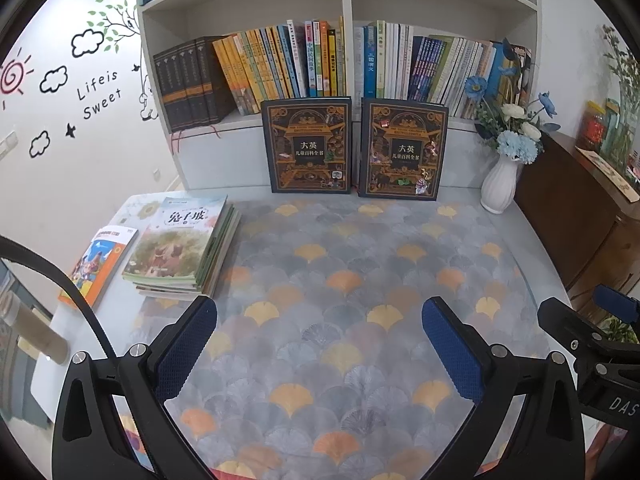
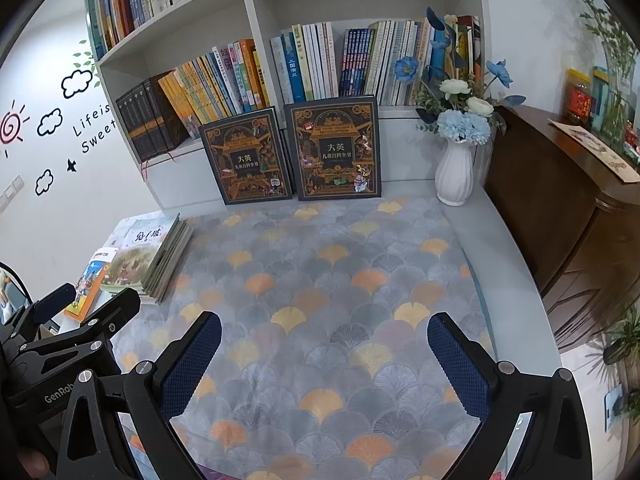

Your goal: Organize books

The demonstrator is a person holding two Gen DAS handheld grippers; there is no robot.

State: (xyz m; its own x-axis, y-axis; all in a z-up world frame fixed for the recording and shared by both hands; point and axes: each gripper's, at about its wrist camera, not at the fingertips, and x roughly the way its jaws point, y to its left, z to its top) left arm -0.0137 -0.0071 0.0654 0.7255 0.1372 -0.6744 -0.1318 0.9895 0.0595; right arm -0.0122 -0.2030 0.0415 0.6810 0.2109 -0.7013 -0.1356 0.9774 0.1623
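Observation:
A stack of thin books (image 1: 182,242) (image 2: 150,258) lies at the table's left side, with a green-toned cover on top. Beside it, further left, lies a single orange-edged book (image 1: 98,264) (image 2: 86,284). Two dark ornate books (image 1: 307,145) (image 1: 402,149) stand upright against the shelf at the back; the right wrist view shows them too (image 2: 246,156) (image 2: 334,148). My left gripper (image 1: 320,320) is open above the patterned tablecloth, nothing between its fingers. My right gripper (image 2: 325,334) is open too, to the right of the left one, holding nothing.
A white bookshelf (image 1: 346,8) (image 2: 256,20) full of upright books rises behind the table. A white vase of blue and white flowers (image 1: 500,184) (image 2: 454,176) stands at the back right. A dark wooden cabinet (image 1: 580,216) (image 2: 560,208) borders the right edge. The leaf-patterned tablecloth (image 1: 340,280) covers the middle.

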